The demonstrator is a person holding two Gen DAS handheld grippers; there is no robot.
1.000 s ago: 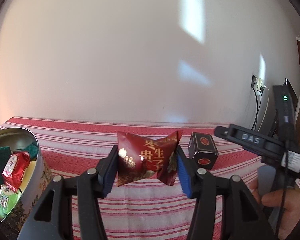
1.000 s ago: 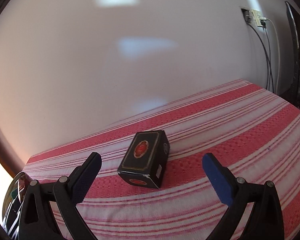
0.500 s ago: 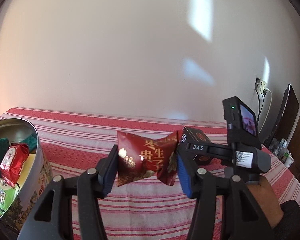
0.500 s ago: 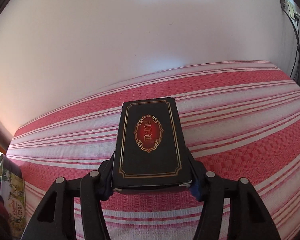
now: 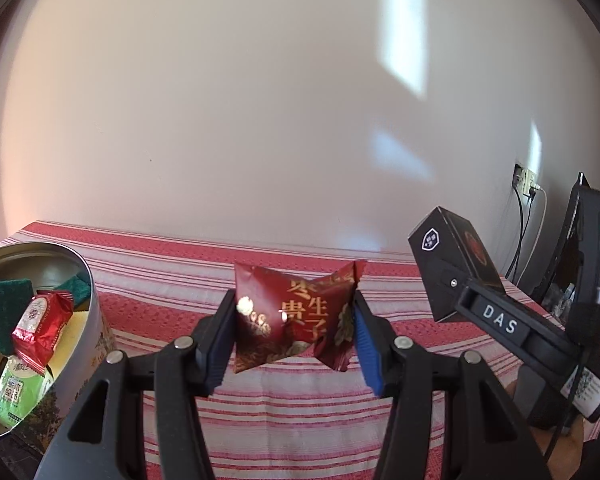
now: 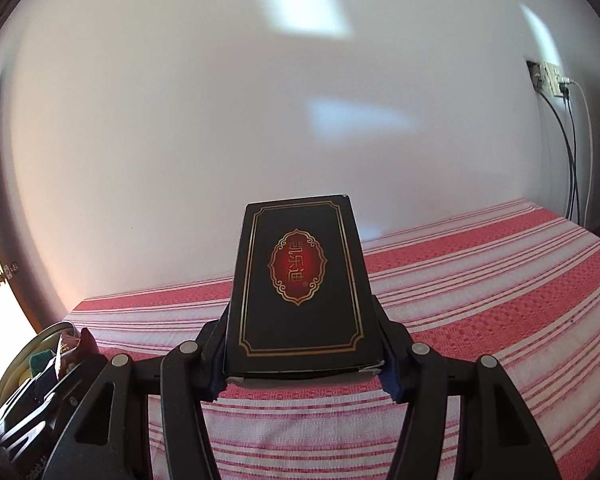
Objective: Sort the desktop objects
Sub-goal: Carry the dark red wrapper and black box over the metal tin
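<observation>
My left gripper (image 5: 294,342) is shut on a dark red snack packet (image 5: 296,318) with gold characters and holds it above the red striped tablecloth (image 5: 300,412). My right gripper (image 6: 302,364) is shut on a black box (image 6: 300,288) with a red and gold oval emblem and holds it lifted off the cloth. In the left wrist view the box (image 5: 452,264) hangs in the air at the right, in the right gripper. A round metal tin (image 5: 80,312) stands at the left, just left of my left gripper.
The tin holds several items: a red packet (image 5: 40,326), green sponges (image 5: 8,312) and a green and white pack (image 5: 14,396). The tin (image 6: 24,364) also shows at the far left of the right wrist view. A pale wall backs the table; cables (image 6: 572,152) hang at the right.
My right gripper closed on the black box and lifted it off the cloth. My left gripper kept hold of the red packet and stayed about where it was.
</observation>
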